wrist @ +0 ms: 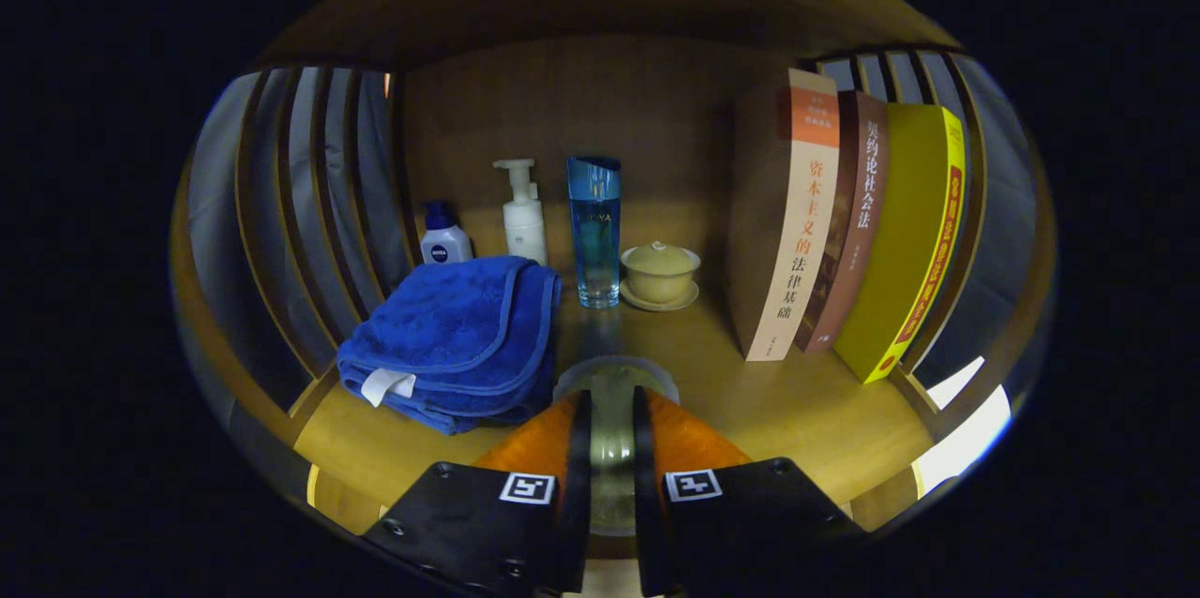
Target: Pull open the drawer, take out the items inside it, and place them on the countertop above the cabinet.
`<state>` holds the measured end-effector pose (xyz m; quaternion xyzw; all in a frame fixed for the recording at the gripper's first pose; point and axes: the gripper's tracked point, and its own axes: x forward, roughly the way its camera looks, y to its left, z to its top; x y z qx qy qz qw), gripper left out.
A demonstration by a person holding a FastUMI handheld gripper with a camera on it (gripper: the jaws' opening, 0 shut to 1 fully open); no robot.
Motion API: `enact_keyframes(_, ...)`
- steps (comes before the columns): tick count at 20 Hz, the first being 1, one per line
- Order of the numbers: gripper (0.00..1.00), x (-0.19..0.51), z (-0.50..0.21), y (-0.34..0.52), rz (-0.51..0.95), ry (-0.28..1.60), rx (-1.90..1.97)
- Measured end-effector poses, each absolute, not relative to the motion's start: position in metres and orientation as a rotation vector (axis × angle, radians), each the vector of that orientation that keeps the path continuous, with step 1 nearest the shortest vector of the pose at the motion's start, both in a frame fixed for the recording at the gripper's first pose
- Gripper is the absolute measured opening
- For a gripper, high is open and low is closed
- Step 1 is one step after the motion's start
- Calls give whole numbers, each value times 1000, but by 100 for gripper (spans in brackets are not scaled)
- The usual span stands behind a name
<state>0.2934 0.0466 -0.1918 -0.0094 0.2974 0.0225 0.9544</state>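
My gripper (612,399) is shut on a clear glass cup (614,371), which sits between the two orange fingers (553,434) with its round rim showing just past the tips. The cup is low over the front of the wooden countertop (797,401). Just left of the fingers lies a folded blue towel (455,336). Whether the cup's base touches the wood is hidden by the fingers.
Along the back stand a small white bottle with a blue cap (443,237), a white pump bottle (523,214), a tall blue glass bottle (594,232) and a lidded yellow cup on a saucer (660,273). Three upright books (844,223) stand at the right. Slatted wooden sides (309,204) close in the shelf.
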Motion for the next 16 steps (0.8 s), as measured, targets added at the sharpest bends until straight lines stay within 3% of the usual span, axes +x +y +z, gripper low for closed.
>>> enact_keyframes(9, 36, 286, -207, 49, 42, 645, 14)
enact_keyframes(11, 46, 286, -202, 53, 54, 627, 26)
enact_keyframes(16, 92, 285, -182, 61, 87, 553, 14)
